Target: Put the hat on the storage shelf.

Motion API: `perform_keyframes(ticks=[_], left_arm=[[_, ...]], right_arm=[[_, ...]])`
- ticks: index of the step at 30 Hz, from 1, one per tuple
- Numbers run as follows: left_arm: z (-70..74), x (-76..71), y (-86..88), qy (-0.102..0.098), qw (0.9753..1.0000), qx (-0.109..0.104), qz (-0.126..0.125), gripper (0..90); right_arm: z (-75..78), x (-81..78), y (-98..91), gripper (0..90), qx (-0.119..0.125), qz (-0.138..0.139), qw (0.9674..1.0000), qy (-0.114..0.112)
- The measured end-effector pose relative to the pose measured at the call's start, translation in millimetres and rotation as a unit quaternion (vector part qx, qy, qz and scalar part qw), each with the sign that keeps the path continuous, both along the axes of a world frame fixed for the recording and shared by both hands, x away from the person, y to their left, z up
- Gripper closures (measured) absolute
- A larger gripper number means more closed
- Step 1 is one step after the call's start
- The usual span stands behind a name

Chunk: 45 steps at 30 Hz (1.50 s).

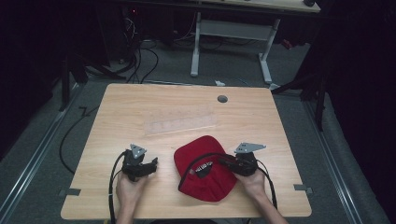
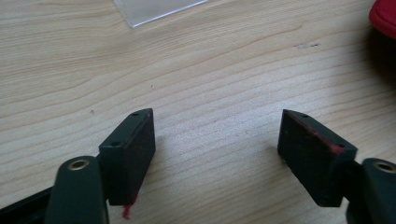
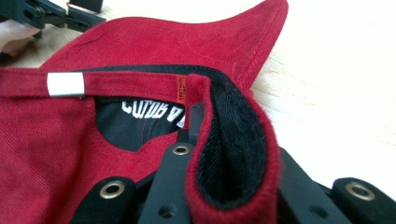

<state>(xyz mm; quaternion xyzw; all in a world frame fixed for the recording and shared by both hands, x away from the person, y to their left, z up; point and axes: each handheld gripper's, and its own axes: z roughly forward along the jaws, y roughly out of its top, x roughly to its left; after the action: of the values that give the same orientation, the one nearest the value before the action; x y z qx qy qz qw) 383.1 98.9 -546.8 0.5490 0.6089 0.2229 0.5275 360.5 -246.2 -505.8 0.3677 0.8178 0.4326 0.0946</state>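
Left gripper: you hold it low over the bare wooden table, jaws spread wide with nothing between them.
Right gripper: clamped on the rim of the red cap; in the right gripper view the red edge with its black lining is folded up between your jaws.
Cap position: it lies flat on the table, between your two grippers, its near-right edge inside your right jaws and its left edge just off to the right of your left jaws.
Strap: the cap's red strap with a silver clasp runs across ahead of your right jaws.
Clear strip: a transparent strip lies beyond both grippers, apart from the cap.
Slip risk: your right jaws hold only a fold of soft rim, so a quick pull could draw the fabric out.
Drag risk: if you lift with one side only, the cap may likely sag and sweep toward the clear strip.
Left-hand risk: closing your left jaws from here would probably catch nothing, since the cap sits beside them, not between them.
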Motion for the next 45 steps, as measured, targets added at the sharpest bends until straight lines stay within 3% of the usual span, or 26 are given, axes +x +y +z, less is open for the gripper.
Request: perform_keyframes(ticks=[7,14,16,18,20,22,27,31,36,40,43,45], left_arm=[[-0.1,0.6,-1.0,-0.001,1.0,0.002,-0.003,25.7],[0.6,-0.4,-2.0,0.0,1.0,0.006,-0.008,27.3],[2.3,-2.2,-2.4,-0.008,0.9998,0.004,-0.017,28.2],[10.3,-4.2,-1.9,-0.023,0.9992,-0.019,-0.025,28.6],[13.6,-5.4,-4.0,-0.022,0.9983,-0.033,-0.043,28.9],[14.4,-7.6,-8.9,-0.023,0.9978,-0.021,-0.058,27.5],[21.7,-14.8,-22.3,-0.025,0.9949,-0.033,-0.092,27.5],[26.9,-19.8,-38.0,-0.034,0.9923,-0.023,-0.117,27.3],[32.8,-24.1,-52.7,-0.046,0.9899,-0.02,-0.133,25.5],[38.1,-26.9,-61.4,-0.05,0.9877,-0.031,-0.145,25.2],[37.8,-29.1,-70.8,-0.044,0.9859,-0.021,-0.16,23.0],[36.6,-30.9,-76.3,-0.041,0.9844,-0.025,-0.169,22.2]], right_arm=[[5.9,-0.7,-3.0,83.9,0.012,-0.001,0.9999,0.005],[22.7,-1.3,-12.4,84.0,0.02,-0.013,0.9997,0.0],[24.9,-0.8,-13.8,84.0,0.022,-0.014,0.9997,-0.001],[30.8,0.1,-17.2,84.1,0.026,-0.018,0.9995,-0.002],[34.3,1.5,-18.0,84.1,0.025,-0.019,0.9995,-0.002],[38.0,3.2,-18.6,84.1,0.027,-0.019,0.9995,-0.006],[46.1,5.0,-19.9,84.2,0.037,-0.023,0.999,-0.004],[52.9,6.4,-21.5,84.2,0.043,-0.025,0.9987,-0.006],[61.8,8.3,-23.6,84.1,0.047,-0.033,0.9983,-0.009],[68.9,11.1,-24.0,84.2,0.051,-0.037,0.998,-0.011],[71.9,14.4,-22.6,84.1,0.053,-0.033,0.9981,-0.004],[74.4,16.4,-20.9,84.1,0.049,-0.031,0.9983,-0.003]])
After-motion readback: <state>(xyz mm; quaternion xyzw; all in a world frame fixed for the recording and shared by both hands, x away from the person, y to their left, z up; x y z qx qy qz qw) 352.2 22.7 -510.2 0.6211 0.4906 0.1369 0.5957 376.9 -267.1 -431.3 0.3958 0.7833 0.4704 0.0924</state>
